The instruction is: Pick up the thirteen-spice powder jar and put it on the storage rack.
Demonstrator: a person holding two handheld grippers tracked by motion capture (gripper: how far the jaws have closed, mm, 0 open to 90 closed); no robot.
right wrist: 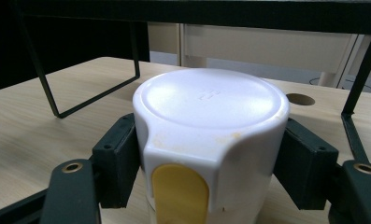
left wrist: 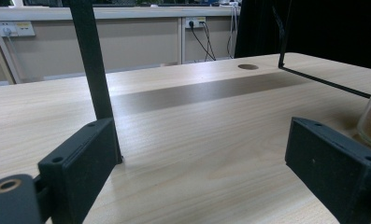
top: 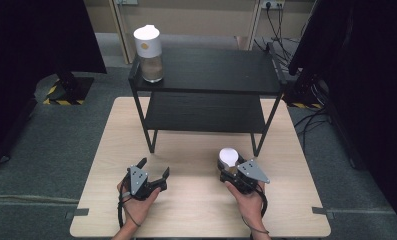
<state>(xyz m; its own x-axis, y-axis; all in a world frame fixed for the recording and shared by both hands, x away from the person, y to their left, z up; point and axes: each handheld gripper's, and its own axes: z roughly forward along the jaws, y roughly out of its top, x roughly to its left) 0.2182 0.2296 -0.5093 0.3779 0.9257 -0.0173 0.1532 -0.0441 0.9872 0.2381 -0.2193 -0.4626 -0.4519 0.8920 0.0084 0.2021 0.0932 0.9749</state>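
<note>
Gripped at its white cap, the jar [right wrist: 211, 140] stands on the table [top: 196, 200] before the shelf [top: 206, 95]. Right gripper [top: 236, 172] pinches that cap: likely smooth, rigid, slippery, glass below, so grip low. Left gripper [top: 153, 172] gapes, empty.
</note>
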